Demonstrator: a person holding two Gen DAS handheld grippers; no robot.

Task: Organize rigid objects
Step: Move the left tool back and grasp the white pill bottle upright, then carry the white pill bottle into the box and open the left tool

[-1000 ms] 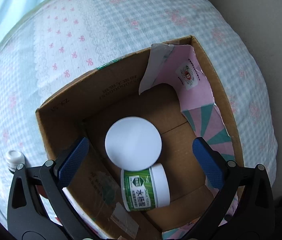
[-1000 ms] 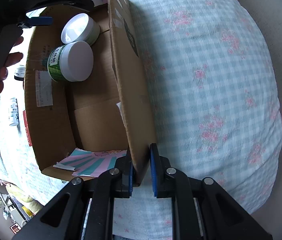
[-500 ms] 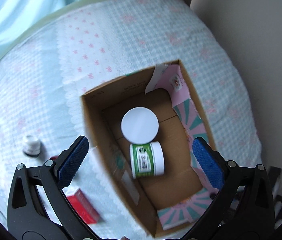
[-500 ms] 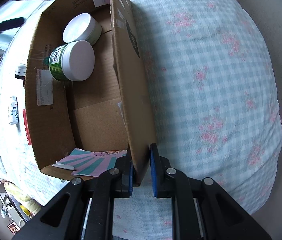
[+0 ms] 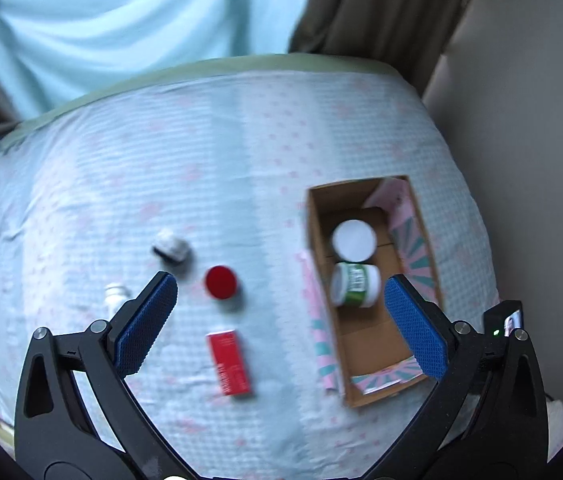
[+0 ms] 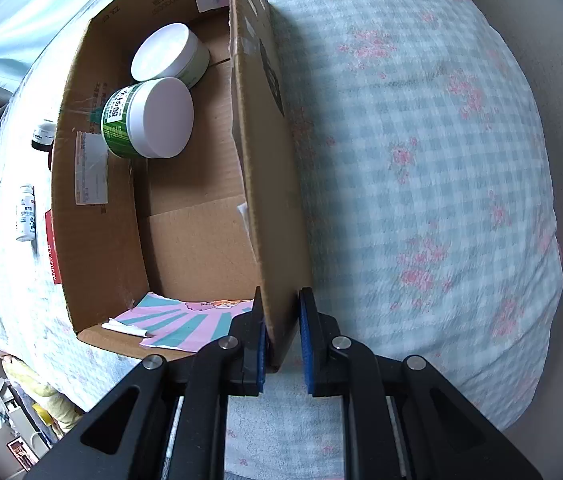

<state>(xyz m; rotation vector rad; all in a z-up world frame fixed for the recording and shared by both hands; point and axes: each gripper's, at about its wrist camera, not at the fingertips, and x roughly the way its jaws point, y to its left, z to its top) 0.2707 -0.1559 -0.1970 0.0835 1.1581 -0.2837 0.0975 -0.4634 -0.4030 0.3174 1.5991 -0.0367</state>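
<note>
Right tongs (image 6: 281,334) clamp cardboard box (image 6: 269,184) wall; left tongs (image 5: 279,320) gape.

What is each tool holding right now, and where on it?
The right tool is clamped on the cardboard box, on the top edge of its side wall near a corner. The left tool is open and holds nothing.
</note>
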